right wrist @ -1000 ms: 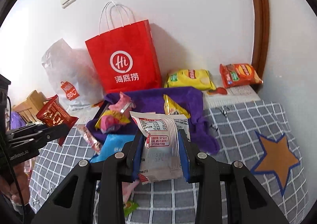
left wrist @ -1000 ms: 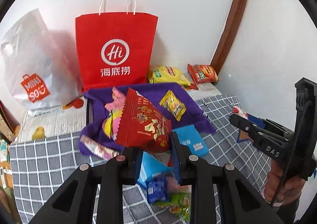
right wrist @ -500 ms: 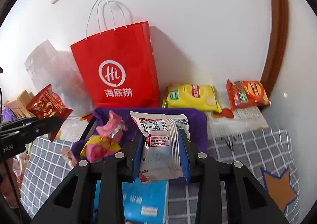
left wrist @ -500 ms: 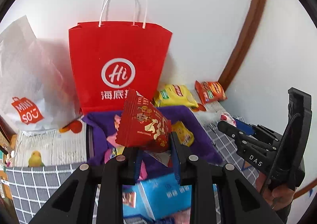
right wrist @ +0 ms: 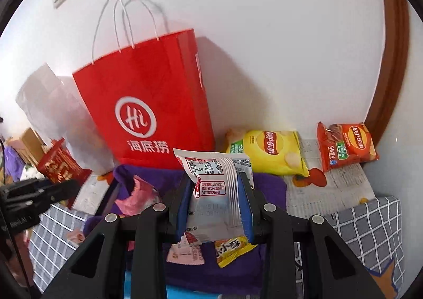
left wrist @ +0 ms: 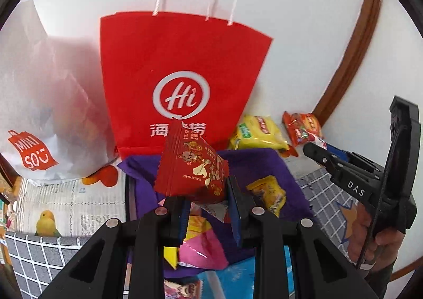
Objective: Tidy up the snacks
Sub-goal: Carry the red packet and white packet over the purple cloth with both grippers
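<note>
My left gripper [left wrist: 206, 206] is shut on a red snack packet [left wrist: 193, 166] and holds it up in front of the red paper bag [left wrist: 182, 82]. My right gripper [right wrist: 215, 205] is shut on a white snack packet [right wrist: 215, 182] and holds it above the purple cloth [right wrist: 269, 187]. The red paper bag [right wrist: 148, 103] stands upright against the wall behind the cloth. Loose snacks lie on the purple cloth [left wrist: 253, 161]: a yellow packet [left wrist: 268, 193] and a pink packet [left wrist: 203, 248]. The left gripper with its red packet [right wrist: 59, 164] shows at the left of the right wrist view.
A white plastic bag [left wrist: 39, 103] stands left of the red bag. A yellow chip bag [right wrist: 269, 150] and an orange chip bag [right wrist: 346, 148] lie by the wall on the right. A grey checked mat [right wrist: 370, 230] covers the surface. A brown door frame [right wrist: 391, 60] stands at the right.
Both grippers have moved forward and up toward the red paper bag with their packets still held. The bag now looms larger in both views.
</note>
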A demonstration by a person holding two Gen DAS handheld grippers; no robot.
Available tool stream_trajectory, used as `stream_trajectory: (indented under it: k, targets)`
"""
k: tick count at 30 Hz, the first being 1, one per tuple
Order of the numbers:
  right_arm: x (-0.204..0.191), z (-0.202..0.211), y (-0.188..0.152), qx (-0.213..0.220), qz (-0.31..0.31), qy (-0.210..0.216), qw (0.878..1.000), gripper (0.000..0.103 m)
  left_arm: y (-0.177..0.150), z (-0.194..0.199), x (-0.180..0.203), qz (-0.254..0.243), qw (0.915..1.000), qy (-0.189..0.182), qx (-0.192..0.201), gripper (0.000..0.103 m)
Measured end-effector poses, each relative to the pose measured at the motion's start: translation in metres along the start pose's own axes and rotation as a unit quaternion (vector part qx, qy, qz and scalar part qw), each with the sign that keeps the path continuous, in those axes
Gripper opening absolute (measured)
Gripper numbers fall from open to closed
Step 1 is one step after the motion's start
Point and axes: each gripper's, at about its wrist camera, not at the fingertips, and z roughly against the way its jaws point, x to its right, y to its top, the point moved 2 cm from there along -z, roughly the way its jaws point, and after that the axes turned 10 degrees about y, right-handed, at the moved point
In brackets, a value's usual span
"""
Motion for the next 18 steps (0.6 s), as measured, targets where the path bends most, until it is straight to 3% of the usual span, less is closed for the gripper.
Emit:
stream_trajectory:
  k: [7, 18]
  targets:
    - [0.022, -0.020, -0.009, -0.029, -0.019, -0.006, 0.999, 0.034, -0.001, -0.018, -0.012, 0.011, 0.9997, 0.012, -0.018, 0.025]
    - [0.029, -0.015, -0.007, -0.030, -0.009, -0.009, 0.999, 0.034, -0.004, -0.021, -0.007, 0.004, 0.9997, -0.003, -0.024, 0.025]
